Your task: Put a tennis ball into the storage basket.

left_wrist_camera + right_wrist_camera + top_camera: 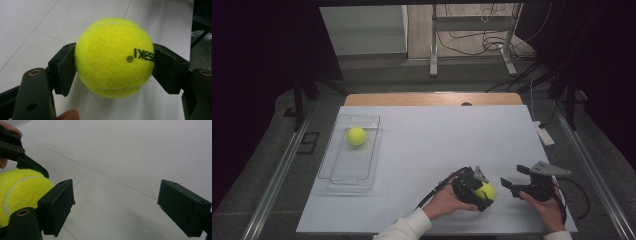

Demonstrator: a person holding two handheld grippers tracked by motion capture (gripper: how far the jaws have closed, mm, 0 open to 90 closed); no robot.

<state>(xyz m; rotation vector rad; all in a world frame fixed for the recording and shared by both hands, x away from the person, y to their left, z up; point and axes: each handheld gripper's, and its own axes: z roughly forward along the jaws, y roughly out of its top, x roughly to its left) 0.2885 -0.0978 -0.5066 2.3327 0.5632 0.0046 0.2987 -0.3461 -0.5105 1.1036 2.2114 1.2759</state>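
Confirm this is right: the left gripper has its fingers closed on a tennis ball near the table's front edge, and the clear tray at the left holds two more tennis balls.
Not quite. The clear tray holds one tennis ball, not two, as the high view shows. The rest stands: the left gripper has its fingers closed on a tennis ball near the table's front edge.

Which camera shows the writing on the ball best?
The left gripper view: the held ball sits close up, black print facing the camera. The high view shows it small and without print, and the right gripper view catches only its edge.
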